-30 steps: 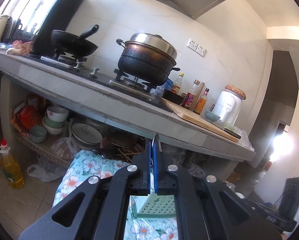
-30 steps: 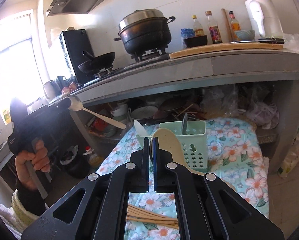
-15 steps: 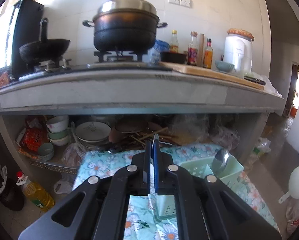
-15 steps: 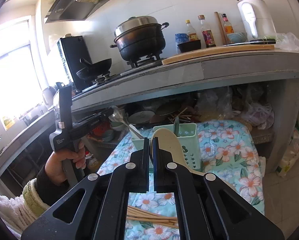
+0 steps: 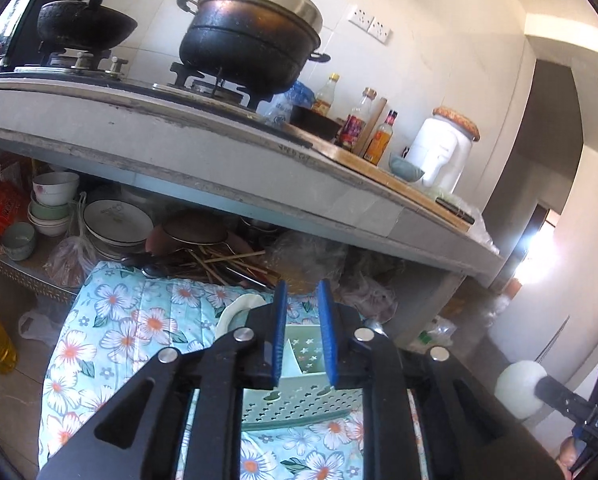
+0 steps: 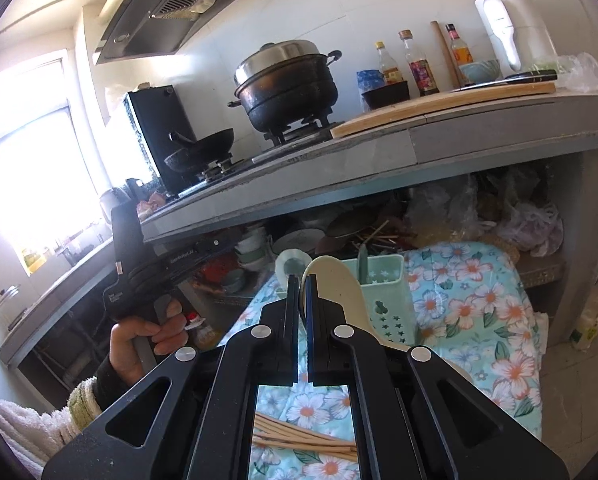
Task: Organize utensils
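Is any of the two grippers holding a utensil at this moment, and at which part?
No. The left gripper is opening above the green utensil holder with nothing between its pads; the right gripper is shut and empty.

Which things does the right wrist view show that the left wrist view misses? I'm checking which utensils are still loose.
Only the right wrist view shows the wooden chopsticks lying on the floral cloth, the cream rice paddle behind the shut right gripper, and the hand holding the other gripper. Only the left wrist view shows the left gripper, jaws opening with nothing between them. Both show the green utensil caddy.
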